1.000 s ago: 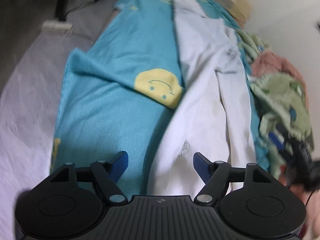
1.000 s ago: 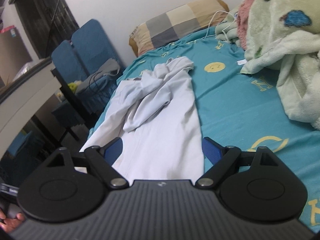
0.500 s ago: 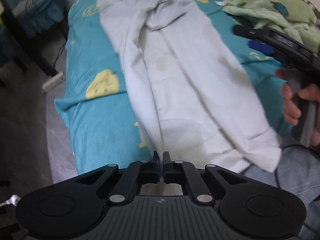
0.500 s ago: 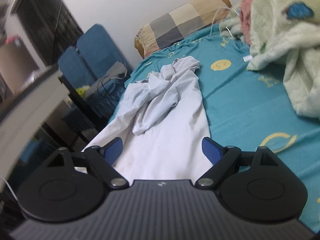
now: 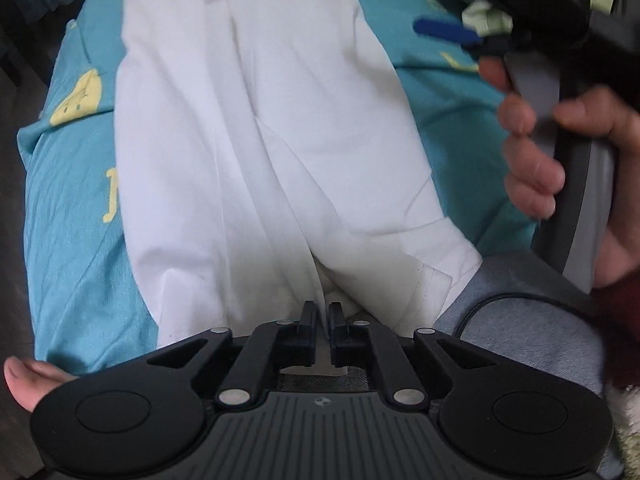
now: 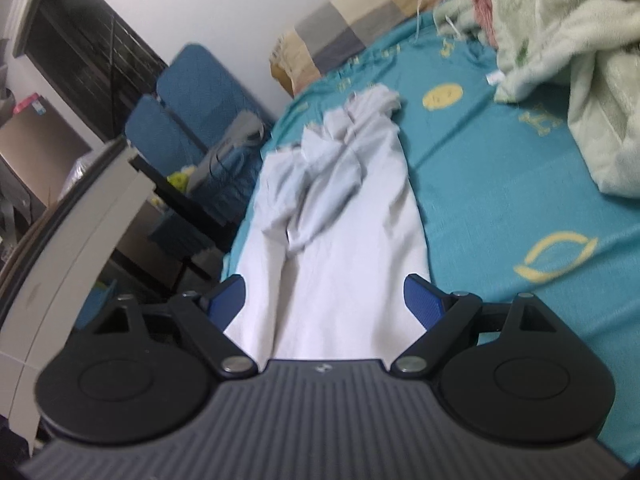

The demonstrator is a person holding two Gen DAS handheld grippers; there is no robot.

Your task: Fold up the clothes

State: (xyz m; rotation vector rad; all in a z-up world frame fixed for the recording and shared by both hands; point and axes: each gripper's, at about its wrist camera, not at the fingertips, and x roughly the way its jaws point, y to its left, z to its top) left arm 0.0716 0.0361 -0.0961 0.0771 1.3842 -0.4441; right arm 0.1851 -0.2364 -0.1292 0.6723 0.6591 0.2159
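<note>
While the left hand-held gripper (image 5: 323, 312) pinches the white garment (image 5: 248, 152), its hem stays hidden.

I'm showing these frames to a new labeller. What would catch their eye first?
The long white garment stretched lengthwise along the teal bedsheet dominates both views. In the left wrist view, the left gripper is pinched shut on its near hem, while the right gripper hangs open above the same end. A rumpled green blanket is heaped at the right edge of the bed.

White wall (image 6: 240, 8), blue chairs (image 6: 192, 112), teal bed (image 6: 500, 208).
</note>
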